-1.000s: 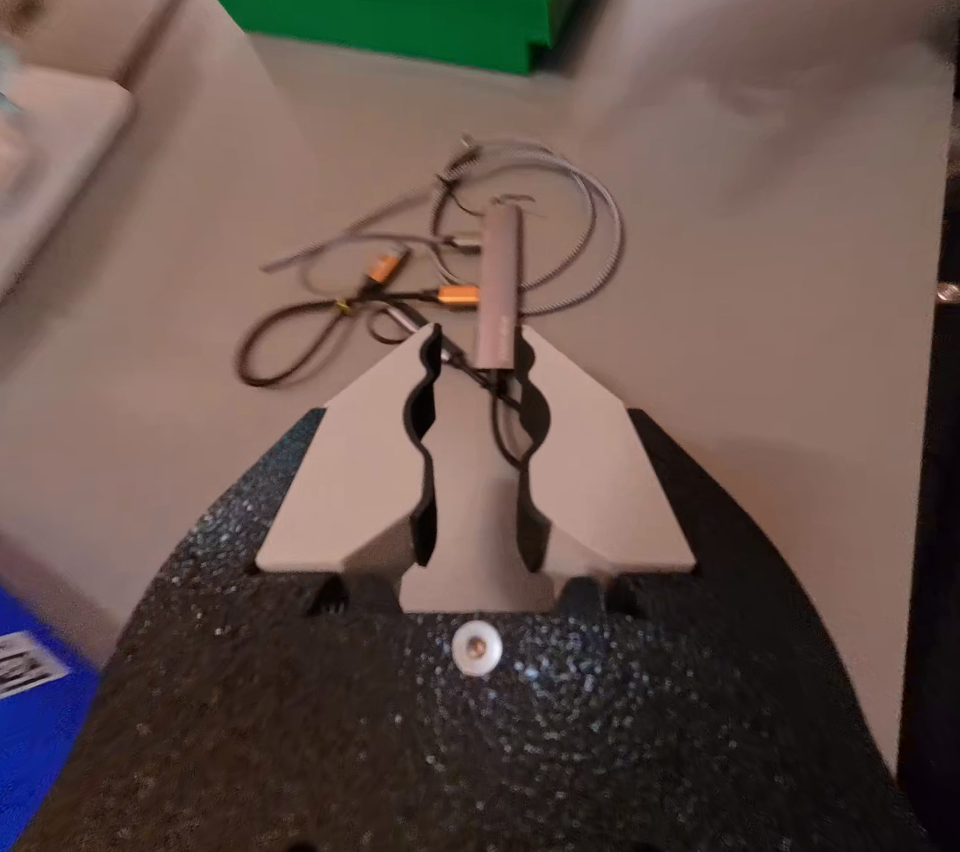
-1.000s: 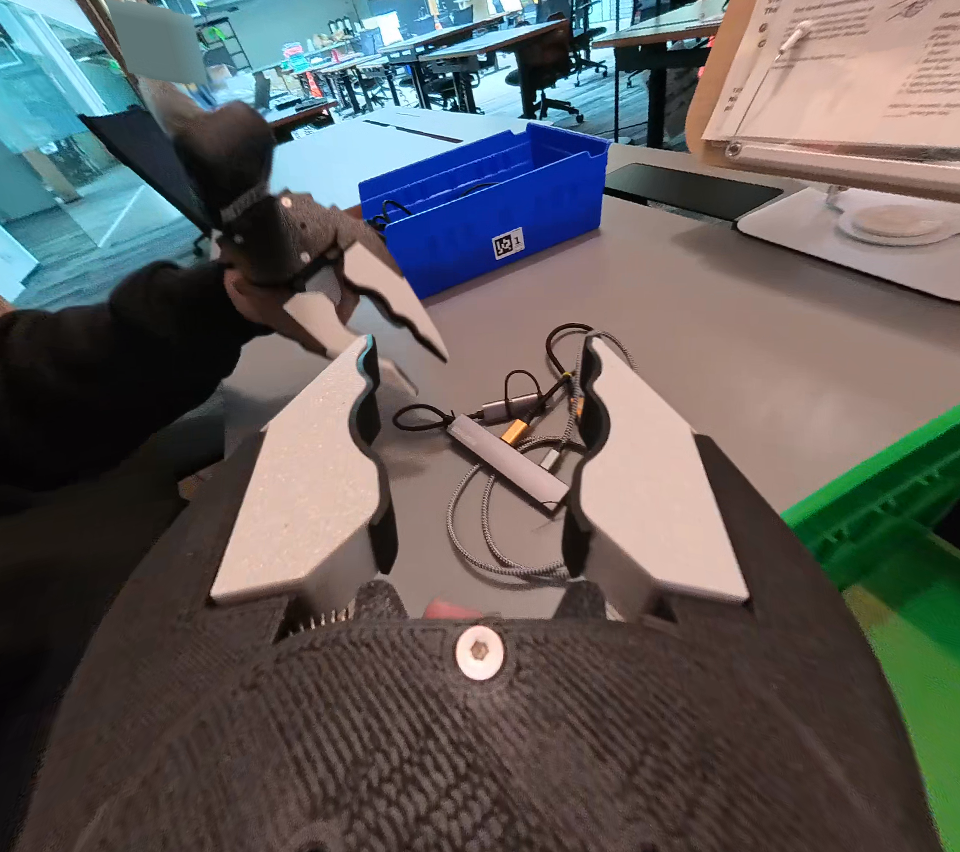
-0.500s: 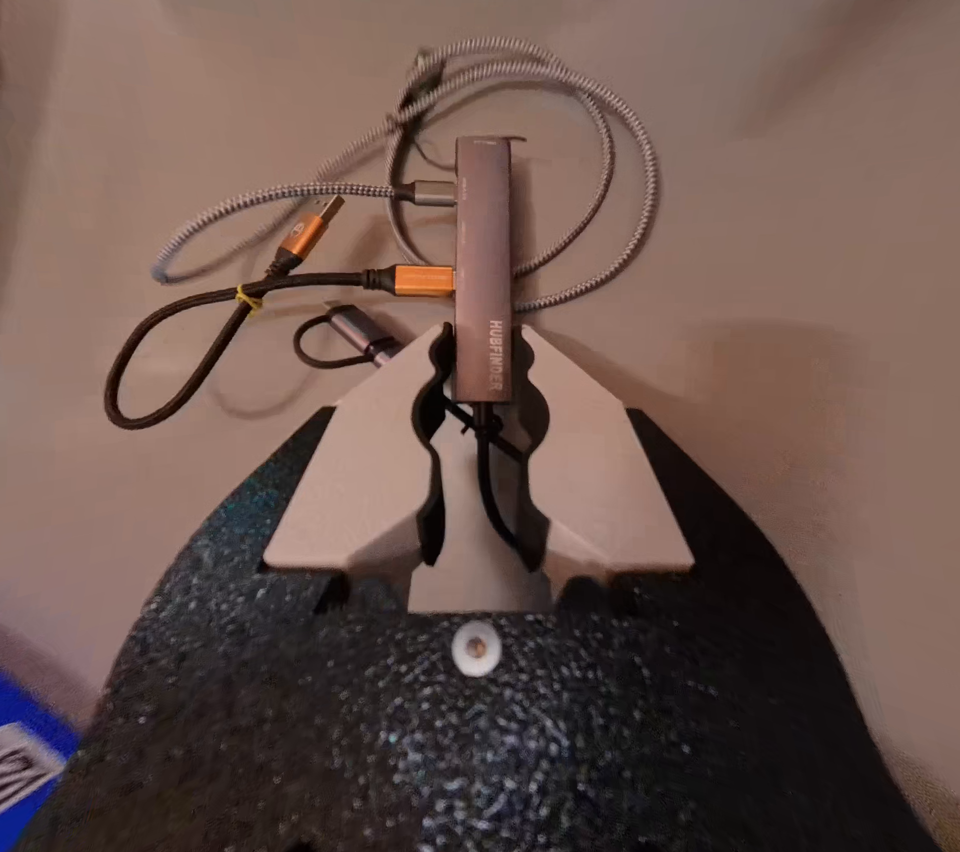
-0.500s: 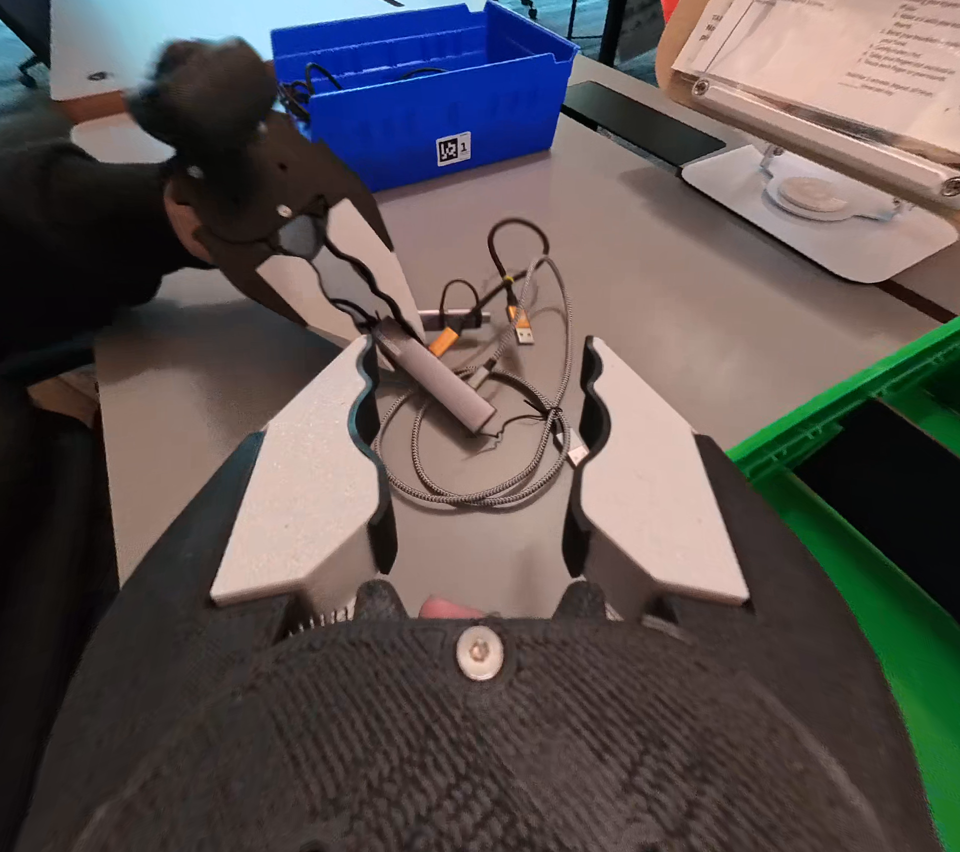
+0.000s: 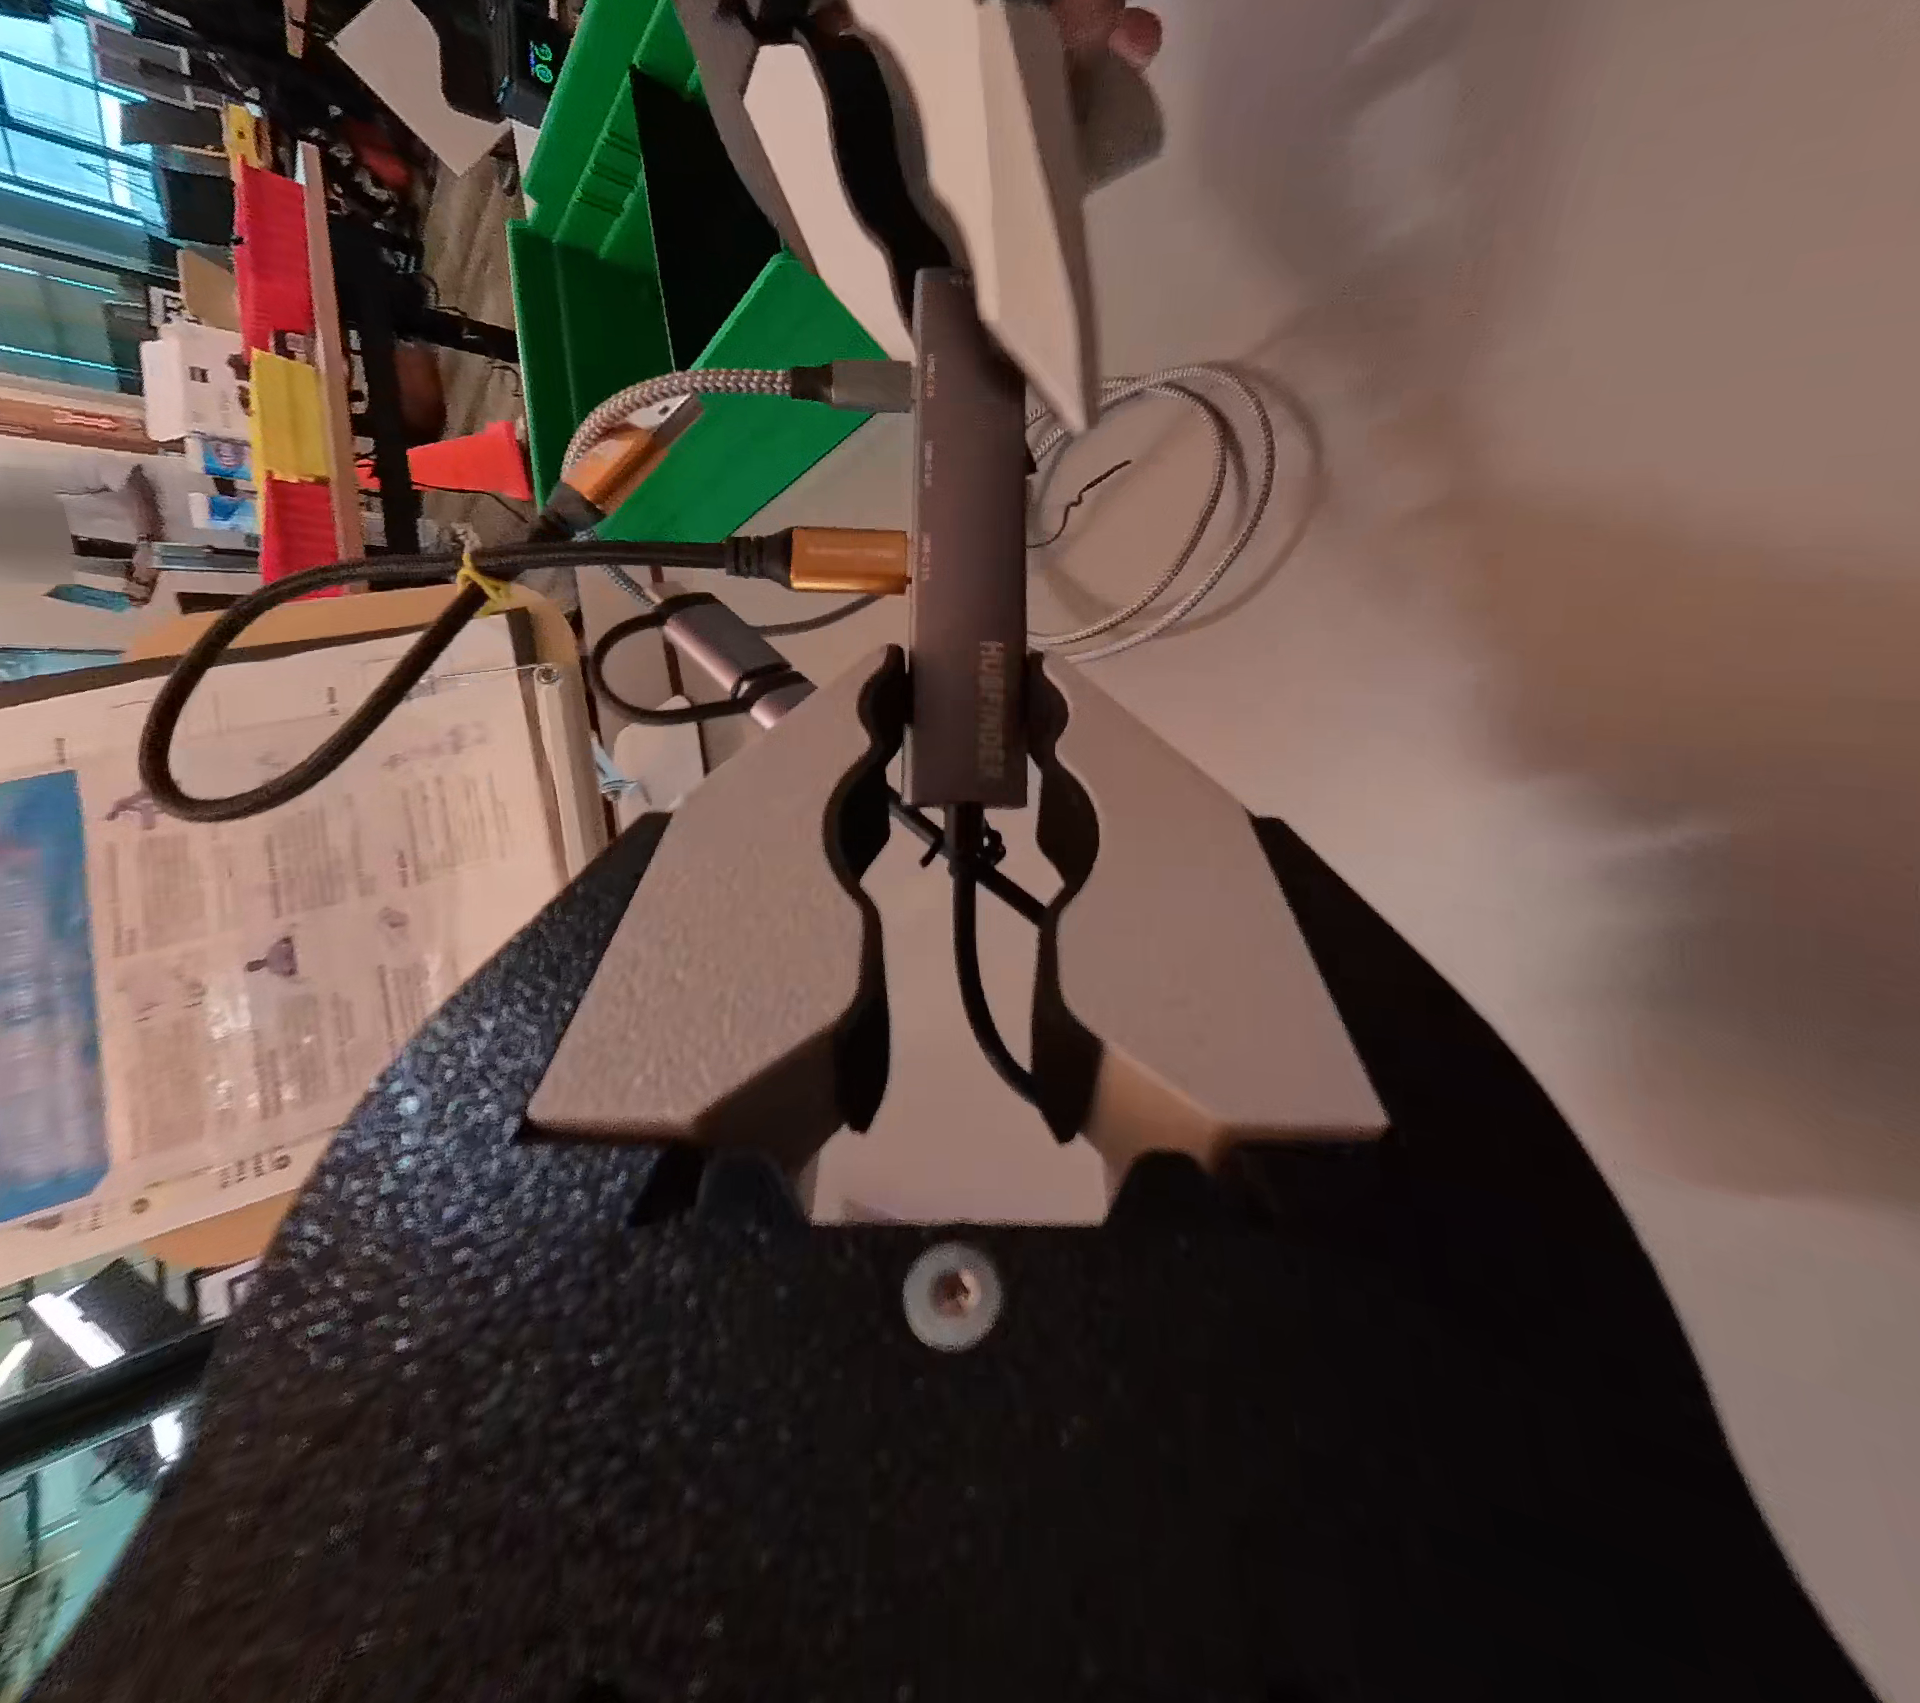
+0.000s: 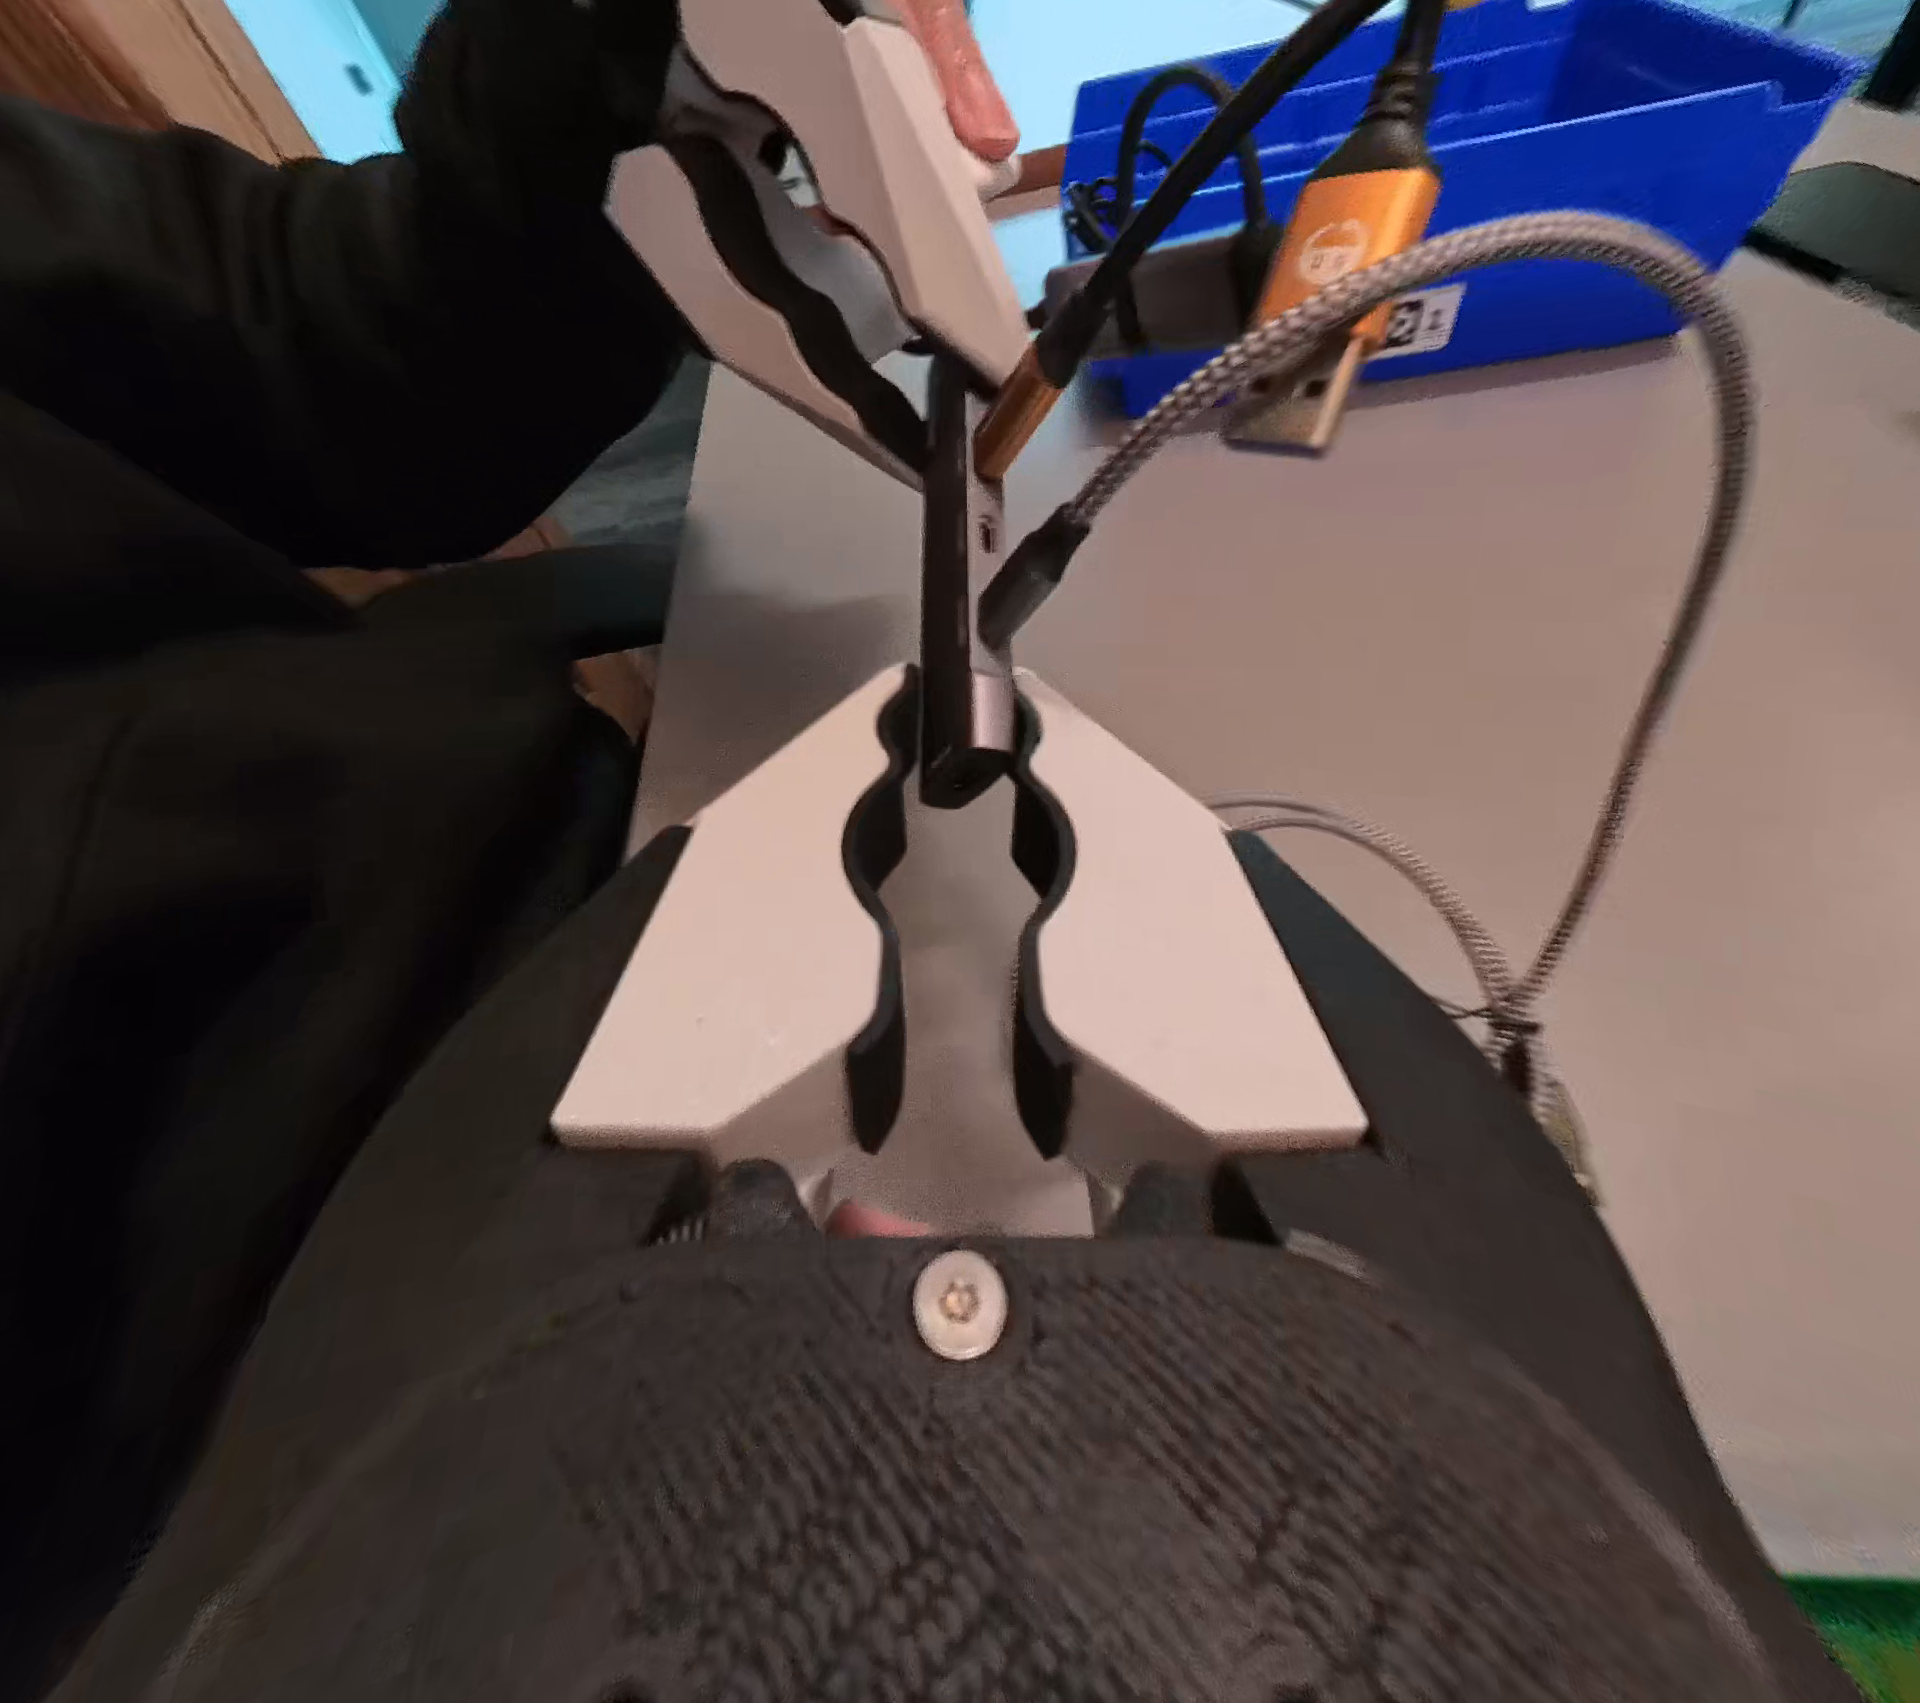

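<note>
Left wrist view: the left claw is closed on the near end of a slim grey hub, lifted clear of the tabletop. An orange-collared plug and a braided-cable plug are seated in the hub's side. The right claw pinches the far end.

Right wrist view: the right claw is closed on the hub end; the left claw holds the other. A loose orange plug dangles. A blue bin sits behind. Both plugs remain inserted.
</note>
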The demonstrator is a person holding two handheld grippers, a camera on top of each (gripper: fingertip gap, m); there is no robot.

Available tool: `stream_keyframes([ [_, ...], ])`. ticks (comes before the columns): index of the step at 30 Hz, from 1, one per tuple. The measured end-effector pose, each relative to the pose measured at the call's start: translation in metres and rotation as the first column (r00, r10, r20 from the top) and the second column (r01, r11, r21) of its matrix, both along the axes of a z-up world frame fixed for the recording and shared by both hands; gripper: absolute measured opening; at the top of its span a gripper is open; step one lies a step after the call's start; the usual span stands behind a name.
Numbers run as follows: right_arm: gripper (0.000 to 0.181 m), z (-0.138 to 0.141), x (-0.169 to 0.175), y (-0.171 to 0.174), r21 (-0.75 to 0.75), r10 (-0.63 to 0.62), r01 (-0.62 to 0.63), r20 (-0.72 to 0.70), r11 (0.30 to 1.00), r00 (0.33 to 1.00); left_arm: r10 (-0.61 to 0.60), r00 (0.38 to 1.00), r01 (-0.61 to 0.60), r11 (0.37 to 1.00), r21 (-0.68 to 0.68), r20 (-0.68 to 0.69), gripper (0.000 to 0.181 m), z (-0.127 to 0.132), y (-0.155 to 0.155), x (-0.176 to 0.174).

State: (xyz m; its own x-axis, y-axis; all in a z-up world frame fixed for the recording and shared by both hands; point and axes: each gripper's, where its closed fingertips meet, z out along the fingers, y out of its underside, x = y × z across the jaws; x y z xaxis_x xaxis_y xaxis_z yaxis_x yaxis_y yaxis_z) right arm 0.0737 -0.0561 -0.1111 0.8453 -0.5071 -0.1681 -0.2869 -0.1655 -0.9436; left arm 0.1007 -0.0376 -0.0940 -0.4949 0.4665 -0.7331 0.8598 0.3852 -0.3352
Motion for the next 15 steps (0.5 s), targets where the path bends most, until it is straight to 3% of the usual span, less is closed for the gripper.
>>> stream_keyframes([
  [2,0.013,0.002,0.006,0.0,-0.02,-0.02,0.022,0.059,1.0,0.998,0.013,0.999,-0.012,1.0,-0.017,0.038,0.02,0.0,0.001,0.002],
  [4,0.035,0.017,0.013,0.003,0.041,-0.076,0.071,0.14,0.997,0.987,0.008,0.999,-0.007,0.999,-0.032,0.039,0.02,-0.003,0.002,0.001],
  [6,0.011,0.02,0.006,0.01,0.04,-0.019,0.013,0.149,0.999,0.989,0.005,0.998,-0.003,0.999,-0.044,0.058,0.02,-0.007,0.003,0.0],
  [10,0.013,0.019,0.014,0.01,0.001,-0.063,0.064,0.221,0.998,0.973,0.047,0.991,-0.038,0.996,-0.075,0.127,0.02,-0.006,0.004,0.008],
  [12,0.035,0.004,0.014,0.01,-0.067,-0.049,0.063,0.191,0.996,0.98,0.066,0.989,-0.051,0.992,-0.117,0.131,0.02,0.001,0.003,0.01],
  [13,0.035,0.001,0.016,0.01,-0.088,-0.049,0.068,0.205,0.994,0.978,0.067,0.988,-0.049,0.991,-0.125,0.137,0.02,0.004,0.003,0.01],
  [15,0.015,0.014,0.017,0.013,-0.036,-0.06,0.073,0.282,0.997,0.958,0.059,0.989,-0.042,0.991,-0.123,0.137,0.02,0.005,0.004,0.009],
])
